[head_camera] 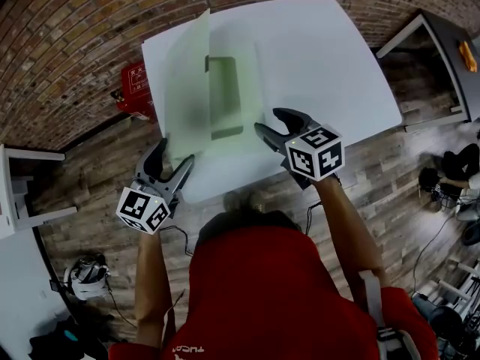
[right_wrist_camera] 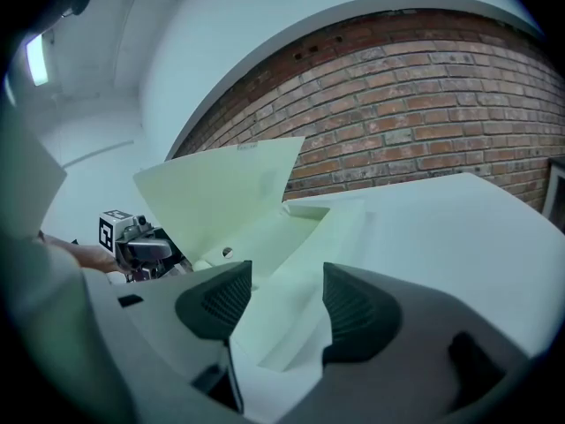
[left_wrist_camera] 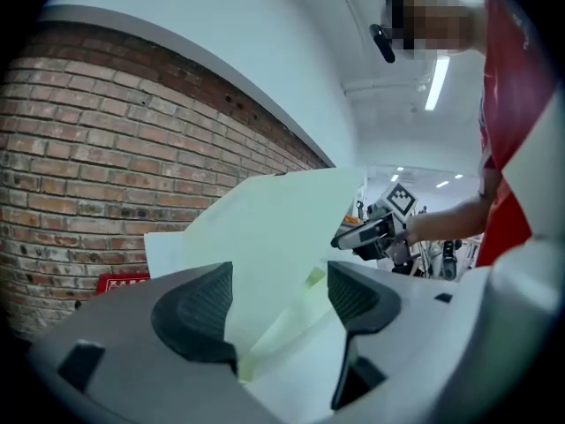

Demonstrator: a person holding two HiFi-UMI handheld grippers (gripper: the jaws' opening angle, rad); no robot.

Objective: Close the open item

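From above we see the pale green folder (head_camera: pixel 225 88) lying open on the left part of the white table (head_camera: pixel 330 58), its cover standing up. Our left tongs (head_camera: pixel 175 154) and right tongs (head_camera: pixel 267 120) sit by its near edge, both spread wide and empty. Only the right gripper view shows a small round spot (right_wrist_camera: pixel 227 253) inside the folder. The left gripper view alone catches a red sign (left_wrist_camera: pixel 119 282) below the brick wall (left_wrist_camera: pixel 79 166).

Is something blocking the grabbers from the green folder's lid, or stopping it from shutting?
Nothing visible. The left gripper and right gripper, both open, sit at the near edge of the folder with nothing in front. The lid stands up on the left, and its base looks bare.
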